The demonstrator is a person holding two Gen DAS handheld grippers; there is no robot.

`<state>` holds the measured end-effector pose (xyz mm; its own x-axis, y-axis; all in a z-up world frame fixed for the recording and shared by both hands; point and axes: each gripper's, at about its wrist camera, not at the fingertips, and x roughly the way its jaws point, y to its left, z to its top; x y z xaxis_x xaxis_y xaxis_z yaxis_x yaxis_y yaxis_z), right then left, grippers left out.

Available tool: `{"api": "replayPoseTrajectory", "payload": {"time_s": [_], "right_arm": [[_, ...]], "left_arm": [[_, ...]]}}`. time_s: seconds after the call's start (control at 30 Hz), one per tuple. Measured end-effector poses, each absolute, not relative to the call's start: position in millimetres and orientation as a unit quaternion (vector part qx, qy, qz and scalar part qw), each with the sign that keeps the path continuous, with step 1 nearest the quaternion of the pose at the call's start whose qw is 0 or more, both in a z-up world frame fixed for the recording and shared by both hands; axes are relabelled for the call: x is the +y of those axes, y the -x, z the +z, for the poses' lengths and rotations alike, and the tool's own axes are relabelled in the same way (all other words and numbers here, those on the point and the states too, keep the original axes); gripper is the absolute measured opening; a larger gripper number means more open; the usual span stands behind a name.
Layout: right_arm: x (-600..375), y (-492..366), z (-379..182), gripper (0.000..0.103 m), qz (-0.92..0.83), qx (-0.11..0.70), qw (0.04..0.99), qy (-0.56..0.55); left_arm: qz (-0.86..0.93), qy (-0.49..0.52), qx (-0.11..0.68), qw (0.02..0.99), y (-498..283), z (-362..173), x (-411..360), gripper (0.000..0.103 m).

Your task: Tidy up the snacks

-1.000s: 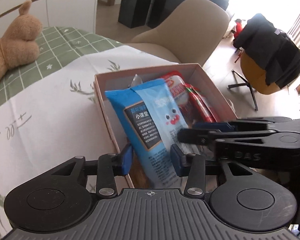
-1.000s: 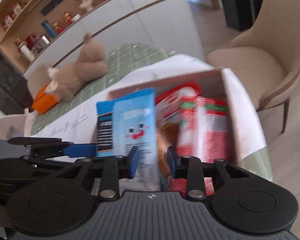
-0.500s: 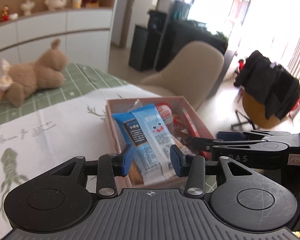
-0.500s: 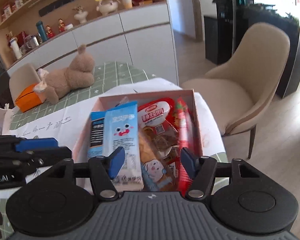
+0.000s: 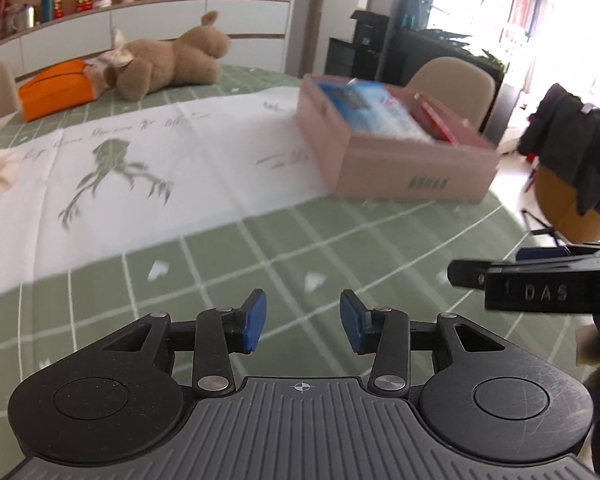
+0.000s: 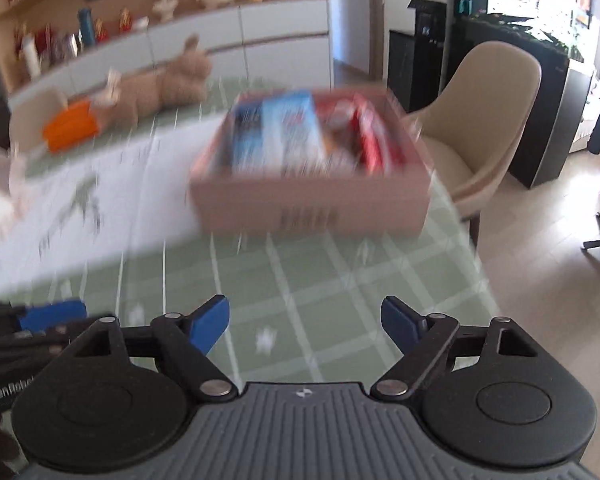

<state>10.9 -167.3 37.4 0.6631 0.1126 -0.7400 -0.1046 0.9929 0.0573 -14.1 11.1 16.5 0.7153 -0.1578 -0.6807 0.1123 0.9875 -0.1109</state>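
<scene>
Both grippers released, nothing between their fingers, above the green checked tablecloth (image 5: 284, 240).

The left gripper (image 5: 303, 322) stands partly parted; the right gripper (image 6: 305, 322) has just been opening and gapes wide. The cardboard box (image 6: 312, 204) of snacks sits well ahead on the table; motion blur smears its packets in the right view, while the left view shows a blue packet (image 5: 374, 110) and the plush toy (image 5: 168, 60) more clearly.

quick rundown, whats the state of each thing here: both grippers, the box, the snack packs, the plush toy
left gripper: open, nothing between its fingers
right gripper: jaws have just been opening, wide now, empty
cardboard box: open-topped, sitting on the table, filled with snacks
blue snack pack: inside the box
red snack pack: inside the box, beside the blue one
plush toy: lying on its side
</scene>
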Motion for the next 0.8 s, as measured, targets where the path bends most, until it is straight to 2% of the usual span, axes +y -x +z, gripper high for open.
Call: {"api": "replayPoseTrajectory", "payload": {"time_s": [0.17, 0.23, 0.27, 0.3, 0.4, 0.8], "right_arm": [[-154.7, -5.9, 12.9, 0.087, 0.044, 0.399, 0.916, 0.003], [-148.6, -5.4, 8.8, 0.093, 0.038, 0.385, 0.922, 0.023], [-148.0, -6.5, 6.8, 0.101, 0.030, 0.381, 0.924, 0.029], [-148.1, -10.7, 5.7, 0.103, 0.022, 0.379, 0.925, 0.029], [-157.8, -17.6, 0.5, 0.103, 0.030, 0.369, 0.929, -0.001], [-162.2, -13.3, -3.4, 0.103, 0.032, 0.349, 0.936, -0.002]], "left_arm": [[-0.059, 0.030, 0.335, 0.940, 15.6, 3.6, 12.5, 0.046], [-0.052, 0.015, 0.315, 0.947, 13.0, -0.9, 7.0, 0.047], [-0.049, 0.003, 0.314, 0.948, 11.8, -2.1, 2.3, 0.047], [-0.046, -0.005, 0.316, 0.948, 10.4, -2.4, -1.1, 0.048], [-0.042, -0.023, 0.316, 0.947, 9.8, -3.0, -8.5, 0.052], [-0.040, -0.022, 0.317, 0.947, 9.0, -3.4, -7.0, 0.052]]}}
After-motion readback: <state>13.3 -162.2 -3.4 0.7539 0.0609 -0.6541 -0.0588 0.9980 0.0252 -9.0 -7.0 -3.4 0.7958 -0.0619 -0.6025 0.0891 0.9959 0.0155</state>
